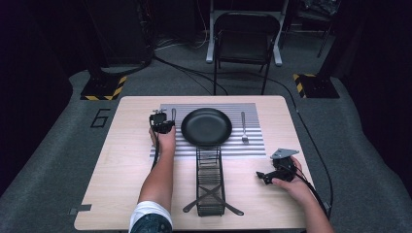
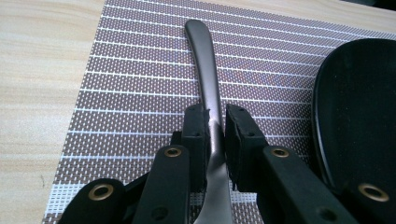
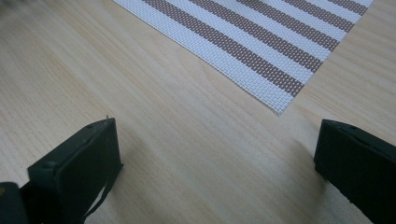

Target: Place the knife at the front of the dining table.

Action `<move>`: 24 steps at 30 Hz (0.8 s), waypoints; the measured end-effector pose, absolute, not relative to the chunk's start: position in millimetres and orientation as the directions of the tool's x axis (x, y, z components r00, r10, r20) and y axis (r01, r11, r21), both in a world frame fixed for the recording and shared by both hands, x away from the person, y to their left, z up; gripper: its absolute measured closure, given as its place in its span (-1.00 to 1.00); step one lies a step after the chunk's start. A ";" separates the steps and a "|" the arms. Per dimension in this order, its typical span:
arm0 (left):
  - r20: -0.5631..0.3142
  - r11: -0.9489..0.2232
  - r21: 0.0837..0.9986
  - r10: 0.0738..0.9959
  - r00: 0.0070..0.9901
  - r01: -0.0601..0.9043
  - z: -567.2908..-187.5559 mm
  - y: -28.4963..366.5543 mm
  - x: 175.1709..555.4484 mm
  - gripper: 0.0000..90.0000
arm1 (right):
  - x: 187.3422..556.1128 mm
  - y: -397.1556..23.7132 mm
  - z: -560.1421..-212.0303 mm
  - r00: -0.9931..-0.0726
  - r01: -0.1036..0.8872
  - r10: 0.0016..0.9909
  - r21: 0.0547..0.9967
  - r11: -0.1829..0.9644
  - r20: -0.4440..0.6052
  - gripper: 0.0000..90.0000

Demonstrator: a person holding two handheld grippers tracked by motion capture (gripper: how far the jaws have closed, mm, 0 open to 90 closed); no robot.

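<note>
Clamping the metal utensil (image 2: 208, 70) by its handle with the left gripper (image 2: 215, 135), pads pressing in on both sides of the shaft, no visible gap

Lying flat on the striped placemat (image 2: 130, 84), handle end pointing away from the left gripper view camera; working end hidden under the gripper body, so not calling spoon or knife

Sitting just left of the black plate (image 2: 359, 116), close to but apart from its rim

Seeing the same from the high view: left gripper (image 1: 163, 115) at the placemat's (image 1: 252, 145) far-left area, utensil (image 1: 173, 115) between it and the plate (image 1: 206, 127)

Resting the left hand (image 1: 165, 141) low over the mat's left edge, forearm coming in from the bottom

Holding the right gripper (image 1: 262, 175) wide open, gripping nothing, jaws standing far apart at both sides of the right gripper view (image 3: 217, 154)

Hovering it low over bare table (image 3: 163, 93), with a placemat corner (image 3: 261, 42) just ahead of the jaws

Parking the right hand (image 1: 291, 182) near the table's (image 1: 126, 160) right edge, well apart from the plate

Also noting: fork (image 1: 244, 127) lying on the mat right of the plate, tines toward the person; wire rack (image 1: 210, 179) standing in front of the plate, on the person's side; folding chair (image 1: 245, 34) beyond the far edge
</note>
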State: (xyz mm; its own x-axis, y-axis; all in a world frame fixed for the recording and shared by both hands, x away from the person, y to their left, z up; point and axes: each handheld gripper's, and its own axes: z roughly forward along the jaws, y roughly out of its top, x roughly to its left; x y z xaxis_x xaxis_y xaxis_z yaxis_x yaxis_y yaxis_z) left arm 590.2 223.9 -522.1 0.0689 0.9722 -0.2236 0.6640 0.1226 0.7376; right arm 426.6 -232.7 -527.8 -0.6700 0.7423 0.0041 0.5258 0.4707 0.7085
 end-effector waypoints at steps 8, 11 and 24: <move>-0.222 0.122 0.743 0.973 0.070 0.658 -519.9 225.7 590.3 0.70 | 426.5 -232.7 -527.8 -0.670 0.526 0.743 0.708 0.470 0.004 -1.00; -0.221 0.122 0.746 0.973 0.071 0.654 -518.0 226.4 590.0 0.69 | 426.5 -232.7 -527.8 -0.670 0.526 0.742 0.708 0.471 0.004 -1.00; -0.247 0.131 0.747 0.965 0.089 0.651 -500.8 232.0 579.9 0.44 | 426.6 -232.7 -527.8 -0.670 0.526 0.743 0.708 0.470 0.004 -1.00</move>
State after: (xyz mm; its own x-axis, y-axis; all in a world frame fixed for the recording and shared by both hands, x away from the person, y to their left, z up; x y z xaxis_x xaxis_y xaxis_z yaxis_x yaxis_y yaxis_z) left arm 579.9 232.0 -500.8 0.0891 0.9649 -0.2470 0.6513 0.1312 0.7474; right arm 426.6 -232.7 -527.8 -0.6696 0.7427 0.0042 0.5262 0.4704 0.7084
